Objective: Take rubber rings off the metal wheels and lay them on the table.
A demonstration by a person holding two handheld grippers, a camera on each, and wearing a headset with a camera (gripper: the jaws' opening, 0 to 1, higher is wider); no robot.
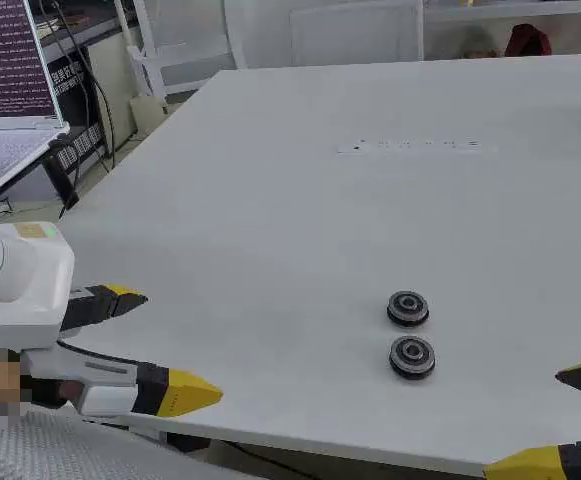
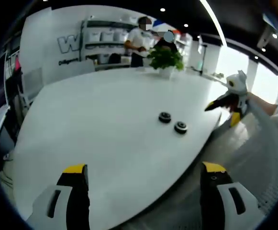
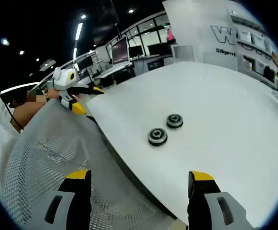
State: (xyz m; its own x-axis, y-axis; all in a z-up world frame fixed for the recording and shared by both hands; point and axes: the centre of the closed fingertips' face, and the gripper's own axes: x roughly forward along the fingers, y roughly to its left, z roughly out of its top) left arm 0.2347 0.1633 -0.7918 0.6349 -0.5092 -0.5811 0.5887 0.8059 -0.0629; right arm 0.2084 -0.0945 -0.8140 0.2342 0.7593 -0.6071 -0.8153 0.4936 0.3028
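so here's the bench right now: two small metal wheels sit on the white table (image 1: pixel 270 200), toward the person's edge and over on the right-hand side. the far wheel (image 1: pixel 408 308) and the near wheel (image 1: pixel 412 356) are lying flat, just beside each other but with a thin gap, so not touching. each one has its dark rubber ring (image 1: pixel 412 374) around the outside, so nothing's been pulled off yet. the left gripper (image 1: pixel 165 345) hangs at the table's near left corner, well apart from the wheels, its yellow-tipped jaws spread wide with nothing between them. the right gripper (image 1: pixel 540 420) is down at the near right edge, closer to the wheels but not touching either; its jaws gape wide too and it's got nothing in them. in the left gripper view both wheels sit out ahead past the jaws, and the right gripper pokes in from the right side beyond the table edge. in the right gripper view it's mirrored, wheels ahead and the left gripper off to the left. there's grey mesh fabric (image 3: pixel 43 158) under the jaws on that side, a lit screen (image 1: pixel 5 55) off the far left corner, and a potted plant (image 2: pixel 165 57) at the far end of the table with a couple of people standing behind it.
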